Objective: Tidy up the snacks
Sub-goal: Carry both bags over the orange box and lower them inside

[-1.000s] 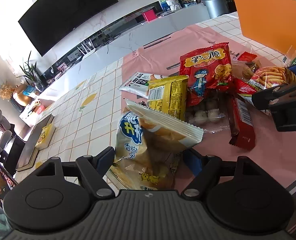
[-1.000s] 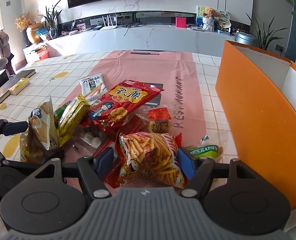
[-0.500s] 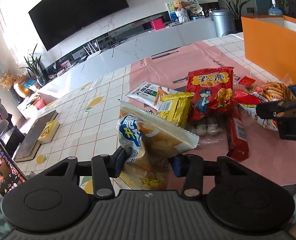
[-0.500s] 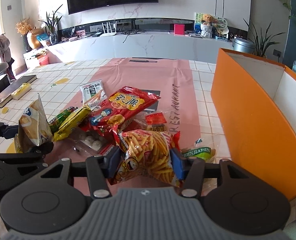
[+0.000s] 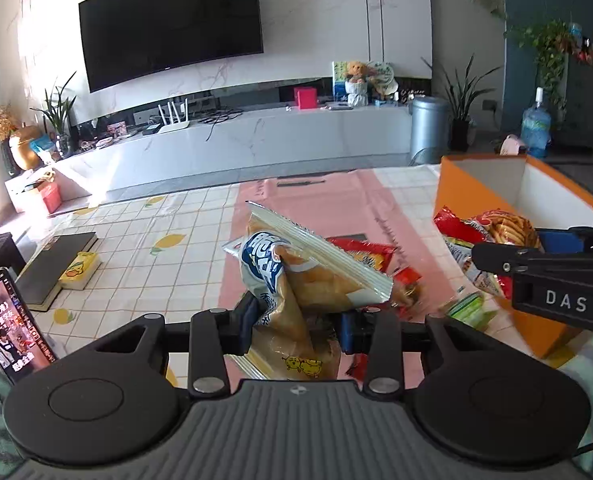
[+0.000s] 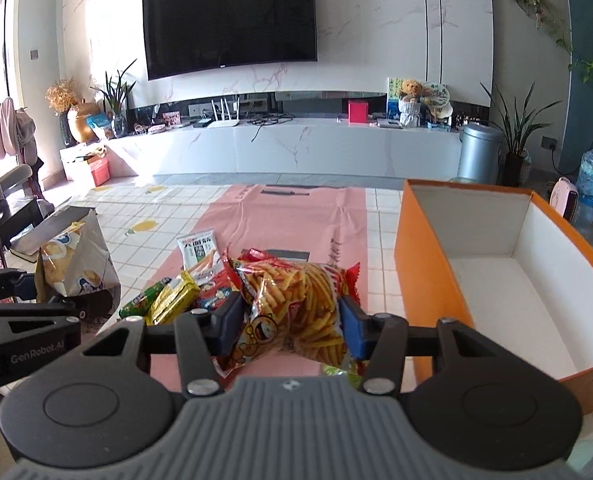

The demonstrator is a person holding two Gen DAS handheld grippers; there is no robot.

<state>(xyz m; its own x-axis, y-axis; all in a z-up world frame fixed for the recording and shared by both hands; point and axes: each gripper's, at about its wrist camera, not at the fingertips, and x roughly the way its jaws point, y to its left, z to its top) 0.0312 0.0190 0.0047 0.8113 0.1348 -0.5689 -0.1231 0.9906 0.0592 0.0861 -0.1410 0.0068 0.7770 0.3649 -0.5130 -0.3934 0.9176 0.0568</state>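
Note:
My left gripper [image 5: 296, 326] is shut on a blue-and-tan chip bag [image 5: 296, 276] and holds it above the table; the same bag shows in the right wrist view [image 6: 72, 268]. My right gripper [image 6: 292, 320] is shut on a red bag of fries-shaped snacks [image 6: 296, 300], lifted above the pile; it also shows in the left wrist view [image 5: 500, 228]. An open orange box [image 6: 428, 272] with a white inside stands just right of it. Several snack packs [image 6: 176, 298] lie on the pink runner [image 6: 296, 216].
A phone [image 5: 10, 320] leans at the left, with a dark book and a yellow pack [image 5: 78, 270] behind it. The tiled tablecloth [image 5: 144, 248] spreads left of the runner. A TV wall and low cabinet stand beyond the table.
Both grippers closed on their bags and lifted them off the pile. Both views tilted up and now show more of the room and the orange box's inside.

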